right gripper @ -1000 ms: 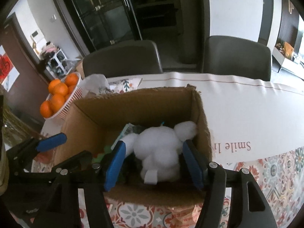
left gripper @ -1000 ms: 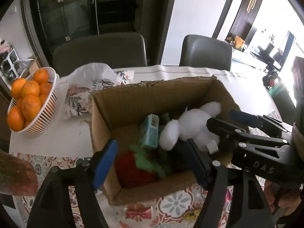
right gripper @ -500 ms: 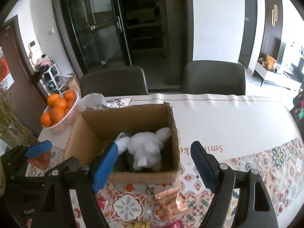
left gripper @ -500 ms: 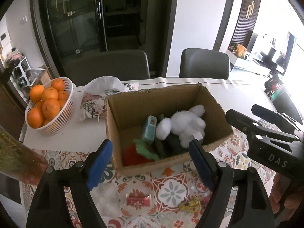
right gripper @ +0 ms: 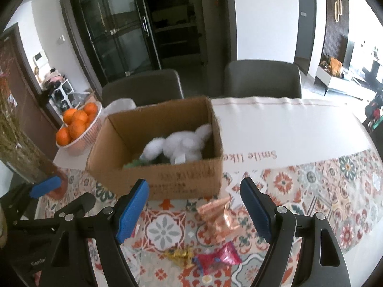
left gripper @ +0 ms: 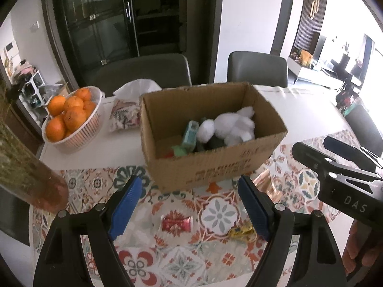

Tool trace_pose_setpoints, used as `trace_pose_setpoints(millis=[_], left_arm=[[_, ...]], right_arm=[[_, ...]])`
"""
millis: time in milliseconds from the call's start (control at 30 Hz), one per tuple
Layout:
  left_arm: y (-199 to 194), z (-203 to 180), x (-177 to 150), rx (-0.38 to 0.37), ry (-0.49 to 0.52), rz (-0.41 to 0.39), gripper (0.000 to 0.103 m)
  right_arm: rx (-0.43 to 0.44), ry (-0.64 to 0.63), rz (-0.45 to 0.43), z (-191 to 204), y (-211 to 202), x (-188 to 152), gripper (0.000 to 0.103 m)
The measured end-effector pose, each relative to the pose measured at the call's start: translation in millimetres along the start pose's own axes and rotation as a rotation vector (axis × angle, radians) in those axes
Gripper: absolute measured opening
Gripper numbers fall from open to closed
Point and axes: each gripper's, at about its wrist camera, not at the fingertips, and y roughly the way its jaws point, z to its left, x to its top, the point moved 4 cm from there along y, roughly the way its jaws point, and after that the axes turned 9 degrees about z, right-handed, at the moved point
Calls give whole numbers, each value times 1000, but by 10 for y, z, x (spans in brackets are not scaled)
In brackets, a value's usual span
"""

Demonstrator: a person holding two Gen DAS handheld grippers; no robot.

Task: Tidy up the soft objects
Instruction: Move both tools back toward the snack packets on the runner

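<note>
A cardboard box (left gripper: 215, 167) (right gripper: 167, 179) stands on the patterned tablecloth. Inside lie a white plush rabbit (left gripper: 234, 126) (right gripper: 184, 143), a teal carton (left gripper: 190, 132) and green and red soft toys (left gripper: 178, 150). My left gripper (left gripper: 191, 205) is open and empty, above the table in front of the box. My right gripper (right gripper: 195, 208) is open and empty, also in front of the box; it shows at the right of the left wrist view (left gripper: 335, 157).
A white basket of oranges (left gripper: 71, 119) (right gripper: 79, 124) and a tissue pack (left gripper: 126, 112) stand left of the box. Wrappers lie on the cloth: red (left gripper: 176, 223), yellow (left gripper: 240, 232), copper foil (right gripper: 217, 217), pink (right gripper: 217, 258). A vase (left gripper: 28, 174) stands at left. Two chairs stand behind.
Both grippers have pulled back and up, away from the box. The right gripper has let go of the white rabbit, which now lies in the box.
</note>
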Motion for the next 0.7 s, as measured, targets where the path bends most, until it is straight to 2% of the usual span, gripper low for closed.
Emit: trace_pose_setpoints(millis=[233,700], left_arm=[[42,70,-349,29,-4,22,83],[343,-182,-893,-39,25,114,83]], right_arm=[[-9,-17,40,33,120,-326,80],[-15,-41,129,-172,312,-843,80]])
